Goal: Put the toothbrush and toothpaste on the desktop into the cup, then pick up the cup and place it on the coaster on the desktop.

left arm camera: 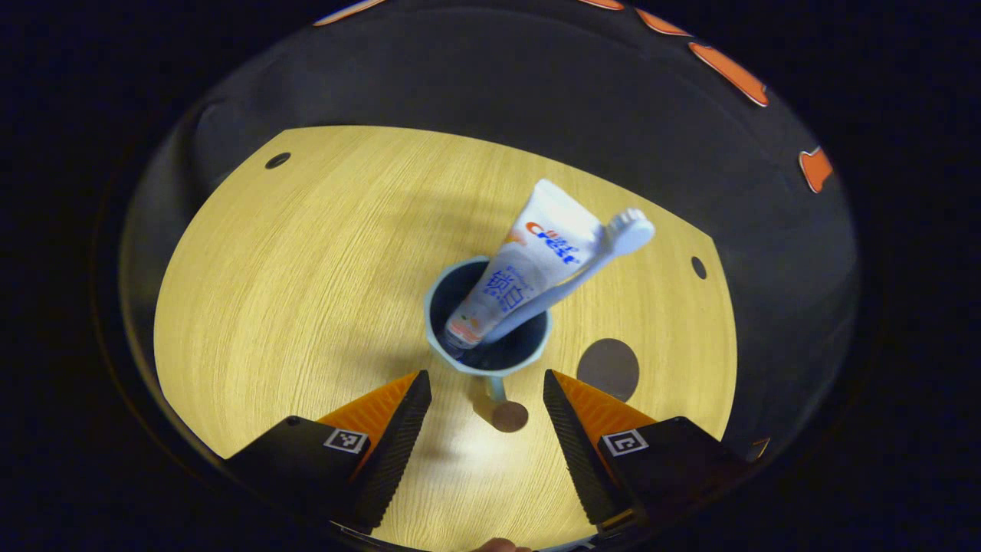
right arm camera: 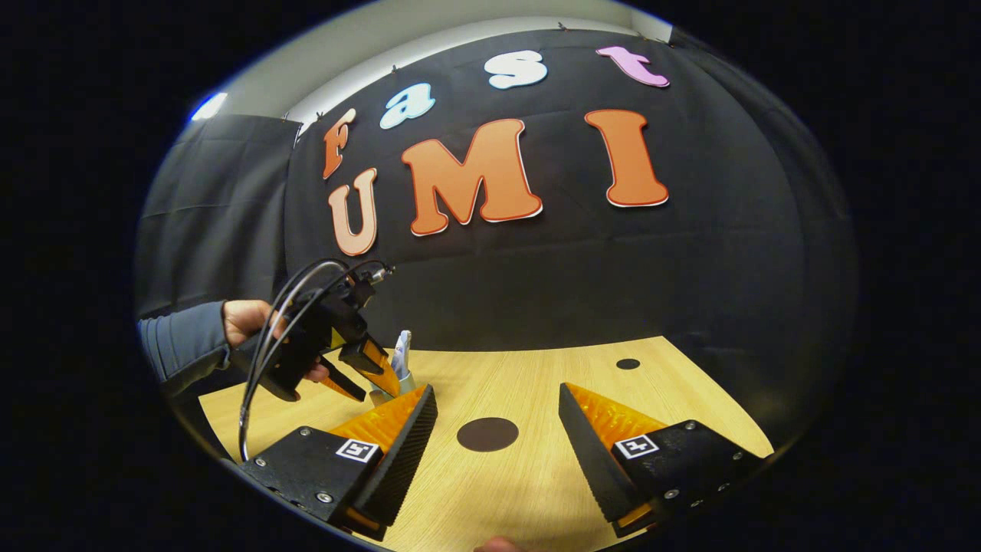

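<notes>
the paste and brush already lean in the cup, so the left gripper hangs above with fingers spread to grab it, the coaster waiting at four o'clock.

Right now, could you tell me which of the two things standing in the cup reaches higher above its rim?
The toothbrush: its white head sticks out past the flat end of the toothpaste tube, against which it leans inside the cup.
</notes>
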Demonstrator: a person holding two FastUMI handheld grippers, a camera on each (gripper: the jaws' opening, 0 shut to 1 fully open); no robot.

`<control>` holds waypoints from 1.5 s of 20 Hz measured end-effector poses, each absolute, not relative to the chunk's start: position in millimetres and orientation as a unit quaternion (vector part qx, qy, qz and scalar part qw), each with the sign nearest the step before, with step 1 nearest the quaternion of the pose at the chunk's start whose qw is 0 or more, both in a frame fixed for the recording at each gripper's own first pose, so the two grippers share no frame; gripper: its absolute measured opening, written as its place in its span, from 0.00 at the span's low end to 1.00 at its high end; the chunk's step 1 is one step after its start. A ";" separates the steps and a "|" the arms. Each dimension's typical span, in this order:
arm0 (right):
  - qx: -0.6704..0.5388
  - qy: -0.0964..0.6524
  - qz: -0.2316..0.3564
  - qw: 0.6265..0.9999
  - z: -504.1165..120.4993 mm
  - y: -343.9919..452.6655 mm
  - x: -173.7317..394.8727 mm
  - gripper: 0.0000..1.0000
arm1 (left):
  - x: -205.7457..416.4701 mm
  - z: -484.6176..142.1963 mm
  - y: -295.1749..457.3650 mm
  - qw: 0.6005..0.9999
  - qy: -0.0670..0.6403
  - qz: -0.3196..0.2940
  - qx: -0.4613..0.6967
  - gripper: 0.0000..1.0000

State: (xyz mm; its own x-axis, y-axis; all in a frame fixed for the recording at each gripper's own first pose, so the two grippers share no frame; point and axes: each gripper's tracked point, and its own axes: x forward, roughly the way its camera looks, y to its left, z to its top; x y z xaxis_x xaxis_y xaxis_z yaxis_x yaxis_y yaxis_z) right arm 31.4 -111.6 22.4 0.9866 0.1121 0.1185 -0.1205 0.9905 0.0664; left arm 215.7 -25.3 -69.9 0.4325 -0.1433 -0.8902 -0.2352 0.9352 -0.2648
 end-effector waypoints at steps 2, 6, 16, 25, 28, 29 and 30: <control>0.051 -0.062 0.056 0.995 23.5 -119.7 25.4 0.96 | 217.4 -80.6 -23.7 0.817 0.547 0.042 -0.179 0.95; 0.080 -0.071 0.054 0.993 18.8 -125.7 22.7 0.96 | 218.5 -100.2 -31.1 0.798 0.569 0.058 -0.189 0.89; 0.085 -0.076 0.040 0.993 10.4 -127.8 9.7 0.98 | 223.9 -81.2 -12.7 0.804 0.569 0.092 -0.145 0.30; 0.076 -0.075 0.027 0.994 8.4 -126.4 -0.1 0.98 | 233.0 -72.9 -9.5 0.835 0.536 0.050 -0.109 0.30; 0.076 -0.072 0.020 0.994 6.6 -129.7 -8.6 0.98 | 240.8 -65.8 -8.6 0.841 0.531 0.031 -0.102 0.31; 0.073 -0.071 0.017 0.995 4.6 -132.2 -11.1 0.98 | 243.3 -65.2 -7.9 0.843 0.528 0.024 -0.098 0.30; 0.069 -0.071 0.013 0.995 5.1 -134.2 -15.3 0.98 | 246.9 -66.2 -8.0 0.845 0.526 0.017 -0.095 0.30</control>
State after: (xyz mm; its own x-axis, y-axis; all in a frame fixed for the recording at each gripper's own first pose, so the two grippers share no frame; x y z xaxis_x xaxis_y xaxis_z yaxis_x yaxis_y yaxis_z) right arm -15.3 -134.2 5.1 0.9895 0.0165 0.1435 -0.0362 0.9901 0.1354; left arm 246.9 -8.0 -66.2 0.4455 -0.0706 -0.8925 -0.1289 0.9814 -0.1420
